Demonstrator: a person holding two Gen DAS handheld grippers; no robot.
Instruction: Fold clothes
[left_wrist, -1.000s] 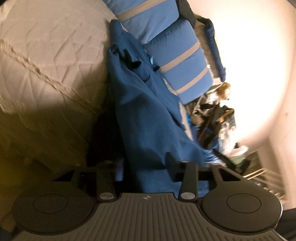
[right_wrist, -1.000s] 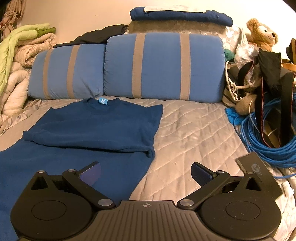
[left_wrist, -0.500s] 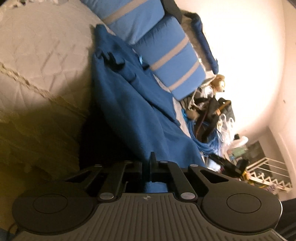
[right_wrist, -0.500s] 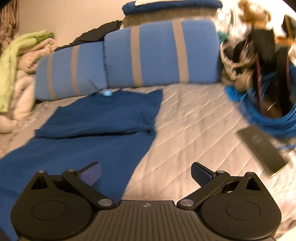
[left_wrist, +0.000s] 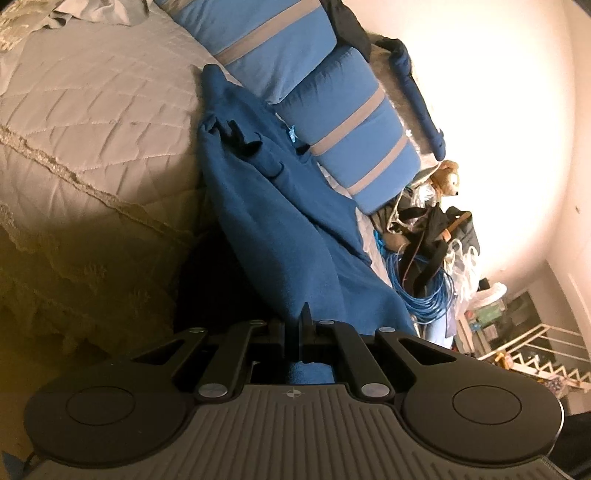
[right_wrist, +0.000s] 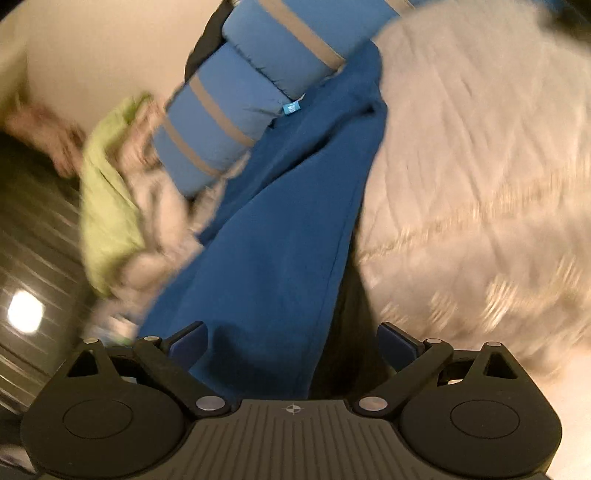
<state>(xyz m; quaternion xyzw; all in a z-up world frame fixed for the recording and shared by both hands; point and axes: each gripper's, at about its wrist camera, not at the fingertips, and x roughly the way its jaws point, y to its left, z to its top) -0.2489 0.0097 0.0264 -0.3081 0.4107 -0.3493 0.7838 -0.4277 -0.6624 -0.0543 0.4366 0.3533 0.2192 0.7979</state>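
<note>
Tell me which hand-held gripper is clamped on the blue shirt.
The left hand-held gripper: its jaws pinch the blue shirt. The right hand-held gripper is wide open.

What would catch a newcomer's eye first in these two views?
The dark blue shirt sprawls down the quilted bed, its hem pinched in the shut left gripper. Striped blue pillows line the headboard side, and the right gripper hangs open over the shirt's other edge.

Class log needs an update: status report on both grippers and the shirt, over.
Left gripper shut on shirt hem. Right gripper open, shirt edge between its fingers. Shirt part lifted off bed. Nothing in the way.
</note>
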